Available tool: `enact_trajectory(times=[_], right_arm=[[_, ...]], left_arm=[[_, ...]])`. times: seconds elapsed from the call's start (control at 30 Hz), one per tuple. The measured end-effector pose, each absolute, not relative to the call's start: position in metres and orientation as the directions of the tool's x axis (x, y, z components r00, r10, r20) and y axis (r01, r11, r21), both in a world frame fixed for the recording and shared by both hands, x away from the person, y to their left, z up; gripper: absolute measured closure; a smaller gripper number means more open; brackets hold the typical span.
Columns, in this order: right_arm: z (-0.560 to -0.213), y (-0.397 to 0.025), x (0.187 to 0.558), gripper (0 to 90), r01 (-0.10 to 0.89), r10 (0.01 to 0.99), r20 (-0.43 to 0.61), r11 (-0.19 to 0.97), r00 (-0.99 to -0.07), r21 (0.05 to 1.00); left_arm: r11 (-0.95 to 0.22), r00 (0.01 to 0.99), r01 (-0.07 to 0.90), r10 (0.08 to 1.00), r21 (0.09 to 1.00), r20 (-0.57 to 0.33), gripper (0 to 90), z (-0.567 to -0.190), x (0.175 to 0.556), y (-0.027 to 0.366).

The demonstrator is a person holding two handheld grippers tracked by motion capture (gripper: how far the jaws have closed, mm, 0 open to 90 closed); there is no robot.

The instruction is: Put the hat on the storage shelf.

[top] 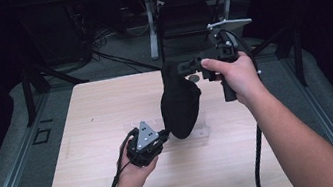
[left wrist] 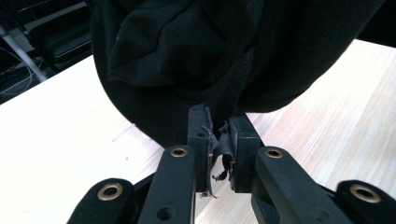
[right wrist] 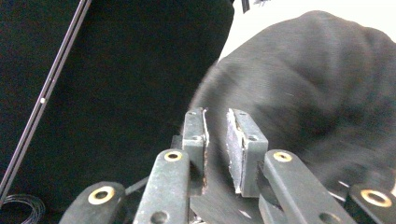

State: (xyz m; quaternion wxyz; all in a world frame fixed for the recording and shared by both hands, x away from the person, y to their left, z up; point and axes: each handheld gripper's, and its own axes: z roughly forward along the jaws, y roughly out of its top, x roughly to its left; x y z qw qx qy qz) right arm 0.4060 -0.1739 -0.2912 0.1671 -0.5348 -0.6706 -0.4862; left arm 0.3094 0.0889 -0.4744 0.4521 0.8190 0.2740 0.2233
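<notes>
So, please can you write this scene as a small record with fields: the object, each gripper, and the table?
object: black cloth cap, held up, its low end near the table
left gripper: fingers shut on the cap's lower edge
right gripper: at the cap's top; fingers a little apart with cloth between them, grip unclear
table: light wood
small round thing: on the table behind the cap, too small to tell
</notes>
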Motion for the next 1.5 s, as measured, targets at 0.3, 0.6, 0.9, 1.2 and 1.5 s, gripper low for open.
enact_trajectory(times=[0.3, 0.6, 0.9, 1.2, 1.5], right_arm=[[-0.293, -0.186, 0.404, 77.1, 0.879, 0.575, 0.735, -0.053, -0.361, 0.473], [-0.294, -0.196, 0.403, 76.9, 0.879, 0.588, 0.730, -0.067, -0.347, 0.472], [-0.296, -0.203, 0.401, 76.7, 0.879, 0.601, 0.723, -0.070, -0.341, 0.472], [-0.297, -0.208, 0.399, 76.3, 0.876, 0.621, 0.709, -0.072, -0.336, 0.477], [-0.301, -0.213, 0.396, 75.6, 0.874, 0.646, 0.687, -0.064, -0.332, 0.482]], left_arm=[[-0.448, 0.735, 0.253, 0.665, 0.858, 0.131, 84.5, -0.478, 0.308, 0.099], [-0.457, 0.726, 0.264, 0.674, 0.850, 0.137, 84.8, -0.482, 0.309, 0.108], [-0.451, 0.724, 0.299, 0.681, 0.841, 0.108, 84.8, -0.493, 0.311, 0.116], [-0.436, 0.715, 0.339, 0.696, 0.834, 0.073, 84.1, -0.511, 0.311, 0.126], [-0.384, 0.695, 0.393, 0.719, 0.836, 0.003, 76.6, -0.521, 0.309, 0.140]])
